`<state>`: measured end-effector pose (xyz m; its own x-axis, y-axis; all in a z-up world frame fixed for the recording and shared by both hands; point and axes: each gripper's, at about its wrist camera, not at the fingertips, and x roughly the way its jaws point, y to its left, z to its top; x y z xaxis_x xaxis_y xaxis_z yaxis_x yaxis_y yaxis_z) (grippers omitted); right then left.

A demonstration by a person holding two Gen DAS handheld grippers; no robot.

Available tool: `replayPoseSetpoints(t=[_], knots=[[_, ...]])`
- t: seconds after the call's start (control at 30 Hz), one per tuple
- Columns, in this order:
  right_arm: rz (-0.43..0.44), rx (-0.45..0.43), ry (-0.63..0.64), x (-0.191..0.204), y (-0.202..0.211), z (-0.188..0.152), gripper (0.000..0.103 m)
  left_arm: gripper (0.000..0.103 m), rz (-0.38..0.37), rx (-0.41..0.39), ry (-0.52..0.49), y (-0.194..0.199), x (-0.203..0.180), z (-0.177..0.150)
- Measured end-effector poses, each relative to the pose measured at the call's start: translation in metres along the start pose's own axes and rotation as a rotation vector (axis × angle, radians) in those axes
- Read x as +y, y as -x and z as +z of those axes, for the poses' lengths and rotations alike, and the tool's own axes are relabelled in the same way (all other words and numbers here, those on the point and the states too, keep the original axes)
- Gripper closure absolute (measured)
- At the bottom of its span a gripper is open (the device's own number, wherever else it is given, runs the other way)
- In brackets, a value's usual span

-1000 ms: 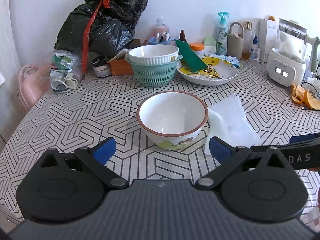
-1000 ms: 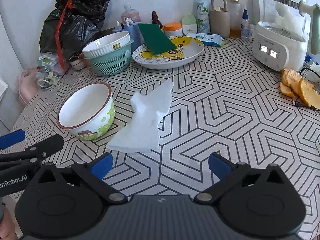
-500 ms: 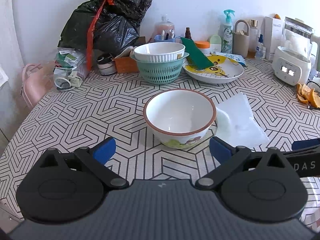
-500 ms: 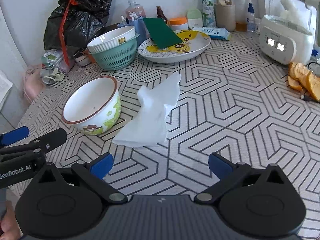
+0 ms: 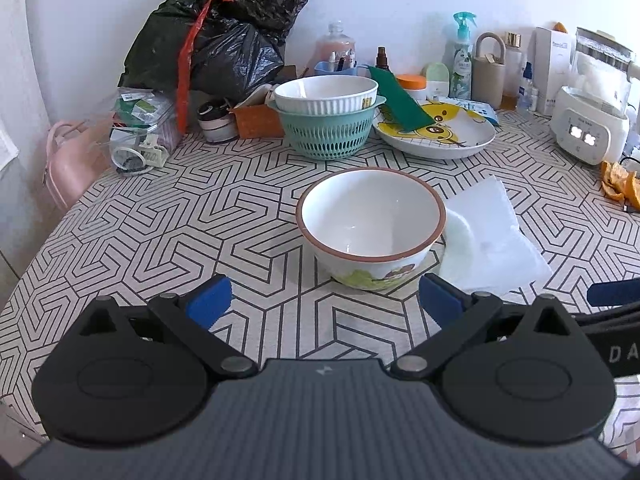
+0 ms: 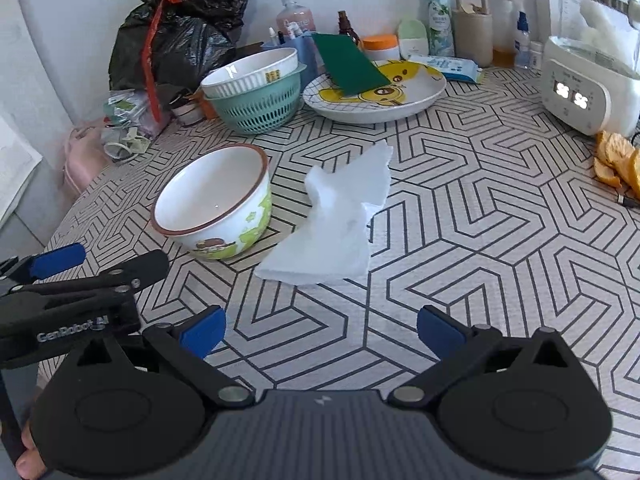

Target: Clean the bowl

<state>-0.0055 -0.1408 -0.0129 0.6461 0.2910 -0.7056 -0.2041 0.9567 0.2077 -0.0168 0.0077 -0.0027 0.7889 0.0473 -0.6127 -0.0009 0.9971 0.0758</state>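
Note:
A white bowl (image 5: pixel 372 220) with a brown rim and a green cartoon print stands upright on the patterned table; it also shows in the right wrist view (image 6: pixel 214 206). A crumpled white paper towel (image 5: pixel 492 236) (image 6: pixel 340 220) lies just right of it, touching its base. My left gripper (image 5: pixel 322 302) is open, a short way in front of the bowl, nothing between its blue pads. My right gripper (image 6: pixel 320 332) is open too, in front of the paper towel. The left gripper's side (image 6: pixel 60 276) shows at the left edge of the right wrist view.
At the back stand a teal colander (image 5: pixel 326 132) holding a white dish, a cartoon plate (image 5: pixel 436 132) with a green sponge, a black rubbish bag (image 5: pixel 220 36), bottles, and a white appliance (image 5: pixel 588 132). Orange peel (image 6: pixel 618 160) lies at the right edge.
Both grippers have moved forward: the bowl and the paper towel are closer and larger in both views. Both grippers stay open.

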Motion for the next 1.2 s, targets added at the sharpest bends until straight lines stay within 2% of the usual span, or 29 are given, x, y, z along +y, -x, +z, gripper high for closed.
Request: replayPoseSetpoints(t=[0.13, 0.33, 0.8, 0.93, 1.2], knots=[[0.023, -0.01, 0.013, 0.004, 0.004, -0.001, 0.0, 0.001, -0.003, 0.005, -0.002, -0.002, 0.0, -0.001], [0.005, -0.015, 0.02, 0.006, 0.005, -0.001, 0.0, 0.001, -0.017, 0.004, 0.01, -0.001, 0.003, -0.001], [-0.02, -0.004, -0.017, 0.008, 0.0, -0.004, 0.0, 0.001, 0.031, -0.008, -0.003, -0.001, 0.003, 0.0], [-0.017, 0.005, -0.025, 0.01, -0.004, -0.006, 0.0, 0.001, 0.011, -0.014, -0.006, 0.0, 0.004, -0.001], [-0.026, 0.02, -0.031, -0.002, -0.005, -0.003, 0.0, 0.0, 0.037, -0.028, -0.056, 0.001, -0.006, -0.003]])
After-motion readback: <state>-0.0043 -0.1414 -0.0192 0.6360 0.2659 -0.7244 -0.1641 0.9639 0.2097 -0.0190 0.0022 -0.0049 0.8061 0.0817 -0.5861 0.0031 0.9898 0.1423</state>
